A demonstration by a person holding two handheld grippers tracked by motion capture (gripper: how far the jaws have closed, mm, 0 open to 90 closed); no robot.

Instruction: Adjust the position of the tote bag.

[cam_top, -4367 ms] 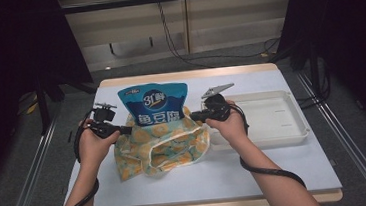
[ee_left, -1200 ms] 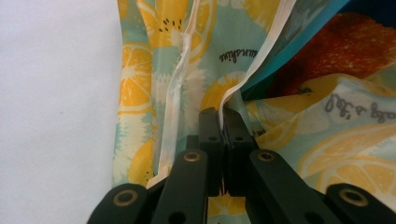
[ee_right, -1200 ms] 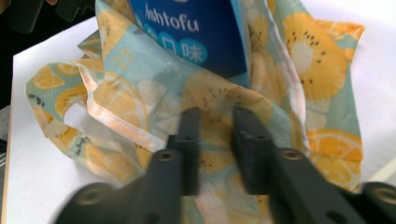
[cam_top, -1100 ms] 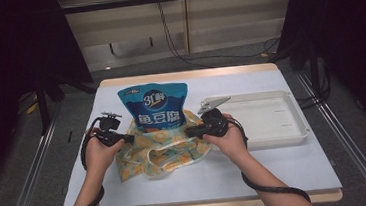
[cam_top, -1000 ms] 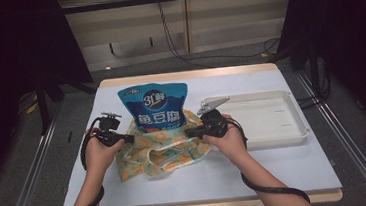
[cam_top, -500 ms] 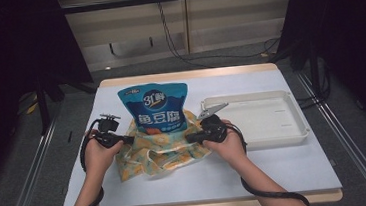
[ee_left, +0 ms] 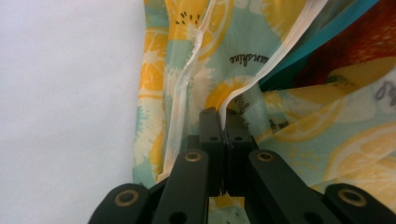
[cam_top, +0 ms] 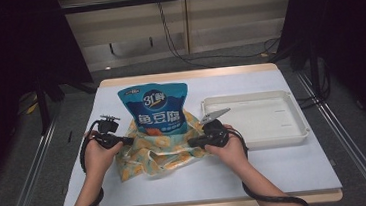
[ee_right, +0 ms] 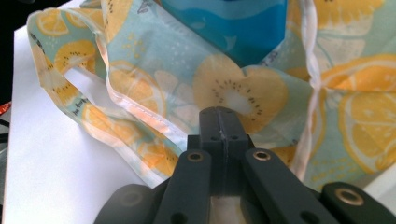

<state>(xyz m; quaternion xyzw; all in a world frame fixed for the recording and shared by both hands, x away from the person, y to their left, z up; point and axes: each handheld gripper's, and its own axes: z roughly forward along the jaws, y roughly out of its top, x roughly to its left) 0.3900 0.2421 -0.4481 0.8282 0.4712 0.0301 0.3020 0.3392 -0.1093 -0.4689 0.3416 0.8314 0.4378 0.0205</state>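
Looking at the high view: the left gripper (cam_top: 124, 140) and right gripper (cam_top: 194, 141) sat at opposite sides of the fruit-print bag (cam_top: 157, 150) on the table (cam_top: 277, 165), with the blue snack pouch (cam_top: 155, 110) half inside it and its top poking out toward the far edge. White tray (cam_top: 252, 119) sat just beside the right hand; a tug that way risked knocking it.

Left gripper view: jaws were clamped on the bag's hem (ee_left: 224, 105), a thin bite near the edge. Likely failure was fabric slipping out under tension.

Right gripper view: jaws were pinched shut on the cloth (ee_right: 219, 105), pouch (ee_right: 224, 23) just beyond. Uneven pulling could have tipped the pouch out or collapsed the mouth.
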